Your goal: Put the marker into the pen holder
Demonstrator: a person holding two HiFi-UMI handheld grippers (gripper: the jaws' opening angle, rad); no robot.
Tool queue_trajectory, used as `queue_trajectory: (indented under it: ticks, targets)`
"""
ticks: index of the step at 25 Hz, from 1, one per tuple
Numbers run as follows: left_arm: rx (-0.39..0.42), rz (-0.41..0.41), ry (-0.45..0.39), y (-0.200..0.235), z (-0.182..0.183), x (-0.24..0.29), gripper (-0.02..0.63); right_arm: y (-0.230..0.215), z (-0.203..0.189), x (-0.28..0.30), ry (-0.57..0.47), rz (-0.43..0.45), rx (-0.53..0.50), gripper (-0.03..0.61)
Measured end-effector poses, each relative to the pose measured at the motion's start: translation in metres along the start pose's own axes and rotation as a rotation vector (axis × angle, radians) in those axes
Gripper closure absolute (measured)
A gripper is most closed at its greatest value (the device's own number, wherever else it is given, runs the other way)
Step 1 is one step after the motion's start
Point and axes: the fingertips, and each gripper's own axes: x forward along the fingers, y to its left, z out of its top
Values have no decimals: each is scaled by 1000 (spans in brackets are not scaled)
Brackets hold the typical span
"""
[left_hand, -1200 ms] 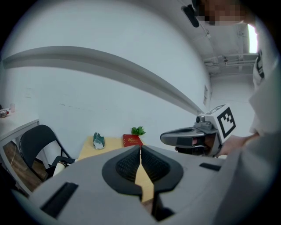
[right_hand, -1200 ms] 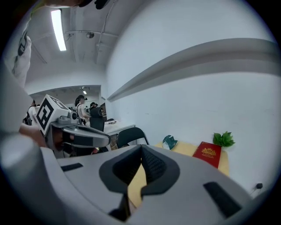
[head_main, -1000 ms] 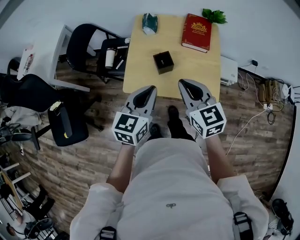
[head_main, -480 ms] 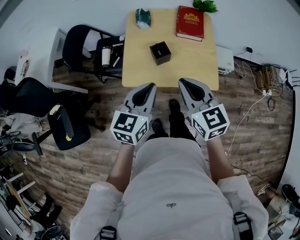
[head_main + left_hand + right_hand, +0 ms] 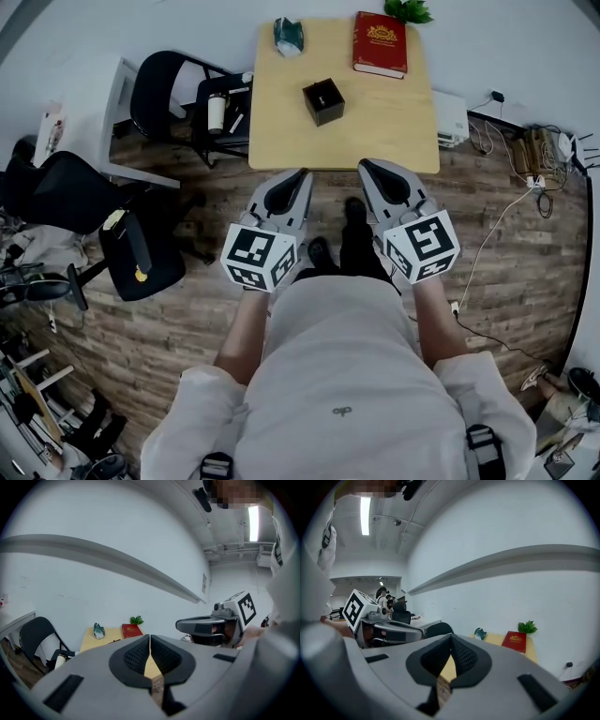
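Note:
The black pen holder (image 5: 323, 101) stands near the middle of a light wooden table (image 5: 394, 122) ahead of me. I cannot make out a marker on the table in any view. My left gripper (image 5: 302, 173) and right gripper (image 5: 365, 164) hang side by side over the wooden floor, just short of the table's near edge. Both point toward the table. The left gripper (image 5: 150, 637) has its jaws pressed together with nothing between them. The right gripper (image 5: 451, 637) is shut and empty as well.
A red book (image 5: 381, 43), a green crumpled thing (image 5: 288, 36) and a small plant (image 5: 410, 10) sit along the table's far edge. Black chairs (image 5: 169, 84) stand to the left, one bearing a white cylinder (image 5: 216, 112). Cables (image 5: 539, 169) lie on the floor at right.
The table has slid a little up and left in the head view as the camera shifted. Both grippers keep the same shut pose in front of the body.

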Motion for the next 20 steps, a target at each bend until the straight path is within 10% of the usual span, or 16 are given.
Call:
queue_trajectory:
  ticks: [20]
  targets:
    - [-4,-12,5,-18,-10,-2,604,-1,-13,-17,11,-13,8,578]
